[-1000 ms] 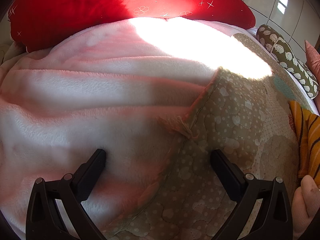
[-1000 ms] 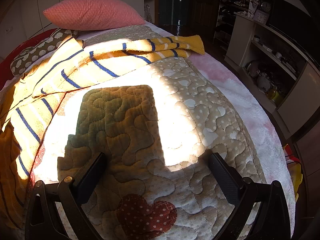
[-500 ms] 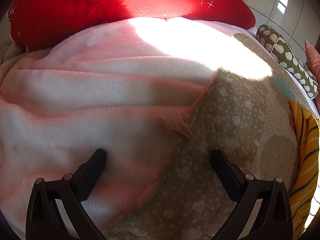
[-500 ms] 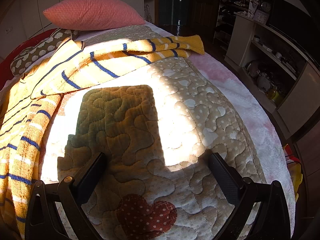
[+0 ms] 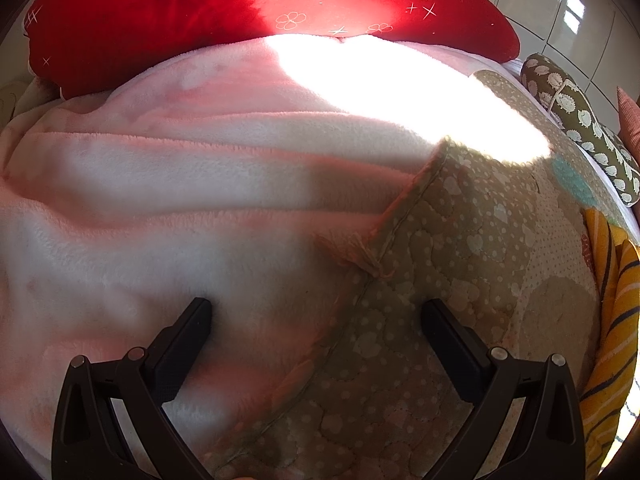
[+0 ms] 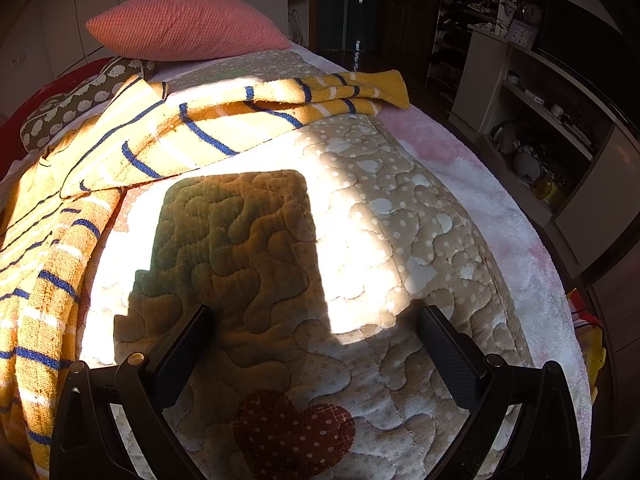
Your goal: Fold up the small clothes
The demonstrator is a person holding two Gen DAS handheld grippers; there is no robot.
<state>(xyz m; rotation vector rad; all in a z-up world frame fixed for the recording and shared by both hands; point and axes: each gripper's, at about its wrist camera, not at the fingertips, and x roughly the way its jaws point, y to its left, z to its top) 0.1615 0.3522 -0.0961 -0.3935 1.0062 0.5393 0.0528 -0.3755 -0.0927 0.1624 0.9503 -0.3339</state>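
Starting with the left wrist view: the left gripper [image 5: 316,320] is held wide apart with nothing between its fingers, poised over the seam where a pink fleece blanket [image 5: 160,200] is overlapped by a quilted dotted bedspread [image 5: 460,260]. A red pillow [image 5: 240,8] is seen at the far edge, a brown patterned bolster [image 5: 580,120] at upper right. The yellow striped garment [image 5: 612,320] is visible only at the right edge, well apart from the fingers. In the right wrist view the right gripper [image 6: 314,324] is likewise spread and empty, above the bedspread [image 6: 400,220] near a red heart patch [image 6: 292,428]. The garment [image 6: 180,128] is draped across the far and left part of the bedspread, one sleeve stretched toward the right. A pink pillow [image 6: 184,32] is set behind it; shelving [image 6: 540,100] is seen at right.
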